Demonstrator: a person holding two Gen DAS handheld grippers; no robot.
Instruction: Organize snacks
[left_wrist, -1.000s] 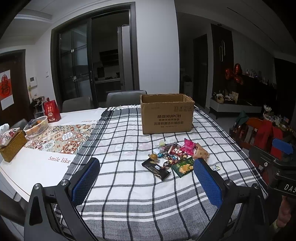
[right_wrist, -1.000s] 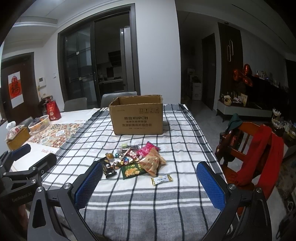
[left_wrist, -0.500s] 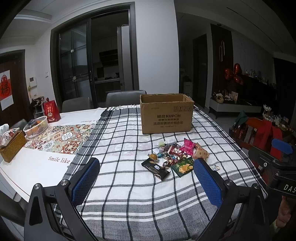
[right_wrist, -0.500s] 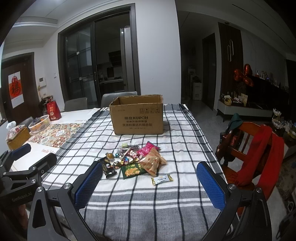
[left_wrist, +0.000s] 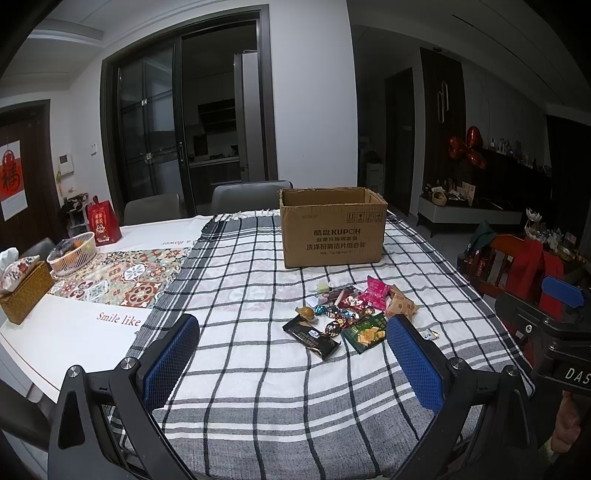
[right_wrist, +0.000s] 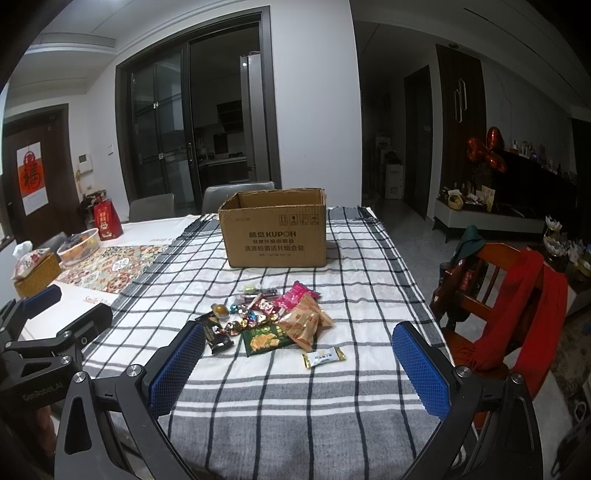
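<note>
Nothing has shifted since a second ago: both the left gripper (left_wrist: 288, 354) and right gripper (right_wrist: 299, 363) hover spread wide, empty, aimed at the snacks (right_wrist: 273, 321) heaped mid-frame, probably bound for the cardboard box (right_wrist: 275, 230) behind them.

Dim room, dark glass doors (left_wrist: 192, 147), perhaps sliding.

The cardboard box (right_wrist: 275, 232) hides its own inside. The basket's (left_wrist: 72, 253) contents are too small to identify, as are the sideboard (right_wrist: 491, 212) ornaments.
</note>
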